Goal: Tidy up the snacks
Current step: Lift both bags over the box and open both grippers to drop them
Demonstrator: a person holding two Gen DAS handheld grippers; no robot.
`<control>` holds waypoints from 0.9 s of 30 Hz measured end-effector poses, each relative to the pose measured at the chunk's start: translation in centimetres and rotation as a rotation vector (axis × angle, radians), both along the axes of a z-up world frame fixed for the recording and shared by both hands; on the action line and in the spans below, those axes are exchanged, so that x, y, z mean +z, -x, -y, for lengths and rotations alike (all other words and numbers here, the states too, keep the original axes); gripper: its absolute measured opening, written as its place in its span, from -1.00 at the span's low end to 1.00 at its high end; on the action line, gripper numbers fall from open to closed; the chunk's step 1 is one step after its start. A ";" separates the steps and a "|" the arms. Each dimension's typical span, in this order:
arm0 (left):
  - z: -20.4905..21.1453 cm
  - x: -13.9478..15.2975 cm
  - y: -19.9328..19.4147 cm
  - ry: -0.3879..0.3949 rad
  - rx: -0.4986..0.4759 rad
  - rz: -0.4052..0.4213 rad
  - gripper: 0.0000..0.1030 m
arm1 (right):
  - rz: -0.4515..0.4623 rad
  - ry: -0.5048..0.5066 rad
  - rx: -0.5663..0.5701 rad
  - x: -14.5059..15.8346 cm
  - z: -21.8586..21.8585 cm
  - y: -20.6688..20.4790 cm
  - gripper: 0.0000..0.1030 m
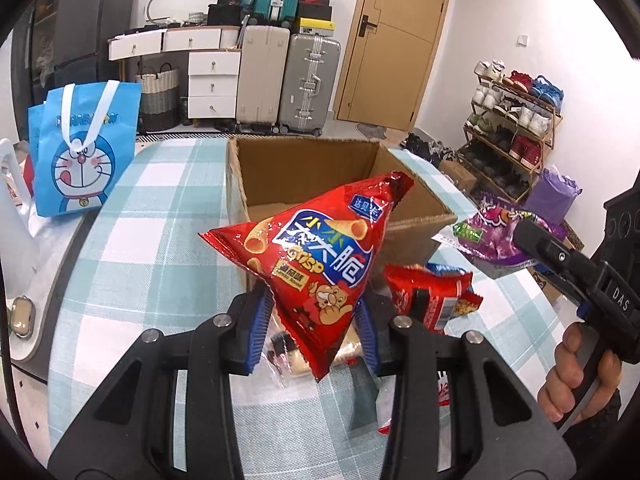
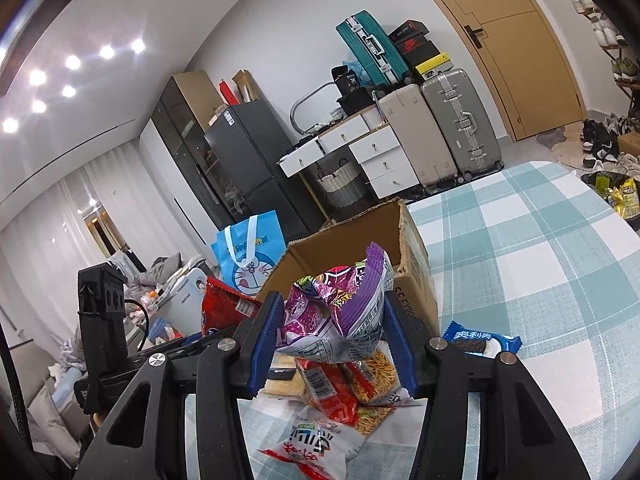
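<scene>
Two grippers each clamped a snack, left gripper point(image 1: 314, 322) on the red crisp bag point(image 1: 316, 260) and right gripper point(image 2: 332, 344) on the purple packet point(image 2: 340, 312), both lifted near the open cardboard box point(image 1: 416, 200), probably for dropping inside.

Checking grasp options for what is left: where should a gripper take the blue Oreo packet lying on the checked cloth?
Grip the flat blue Oreo packet across its narrow width at mid-length, coming from above: it lies flat on the cloth, apart from the snack pile, so probably nothing blocks the fingers.
</scene>
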State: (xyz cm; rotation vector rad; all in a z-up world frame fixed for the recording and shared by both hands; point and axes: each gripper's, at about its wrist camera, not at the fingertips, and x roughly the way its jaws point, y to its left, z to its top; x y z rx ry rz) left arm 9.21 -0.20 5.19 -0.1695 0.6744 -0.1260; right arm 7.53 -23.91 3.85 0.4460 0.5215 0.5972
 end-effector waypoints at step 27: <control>0.3 2.7 -1.1 0.020 -0.006 0.038 -0.40 | -0.003 0.022 0.023 1.3 -2.1 -1.7 -0.02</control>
